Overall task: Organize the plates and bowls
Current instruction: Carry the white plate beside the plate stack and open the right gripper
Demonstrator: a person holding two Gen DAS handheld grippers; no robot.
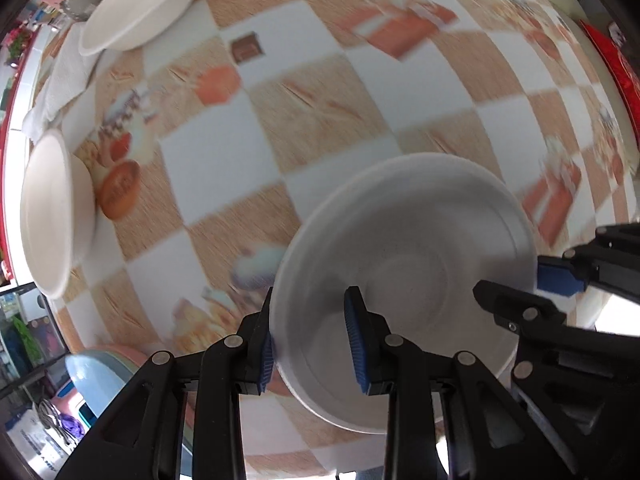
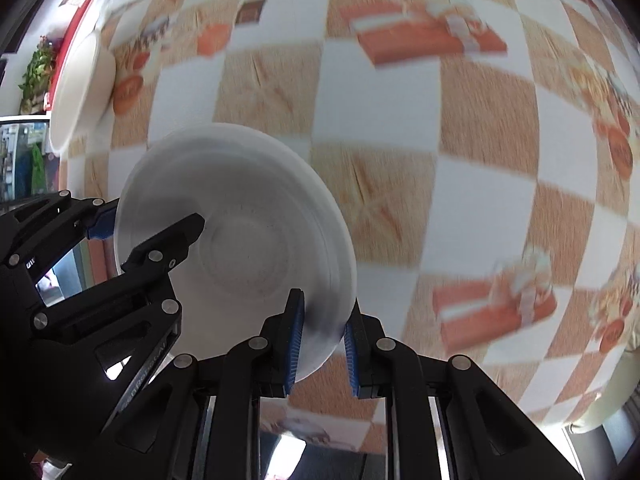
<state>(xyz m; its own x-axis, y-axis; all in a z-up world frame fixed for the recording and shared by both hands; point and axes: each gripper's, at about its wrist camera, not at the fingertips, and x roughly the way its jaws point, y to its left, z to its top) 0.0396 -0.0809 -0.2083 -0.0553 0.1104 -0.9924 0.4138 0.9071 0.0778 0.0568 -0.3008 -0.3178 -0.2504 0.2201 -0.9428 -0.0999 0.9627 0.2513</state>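
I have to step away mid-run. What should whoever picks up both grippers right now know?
Left gripper and right gripper both clamp the rim of one white bowl on opposite sides, held above the checkered tablecloth.
Two cream bowls sit apart at the table's far-left side.
Done: nothing visibly stacked.
Left: probably set this bowl down with the others.

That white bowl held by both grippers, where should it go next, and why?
Probably carry the white bowl left toward the cream bowl at the table's edge, to nest them. Both the left gripper and right gripper have their jaws over its rim, and the blur suggests it is in motion.
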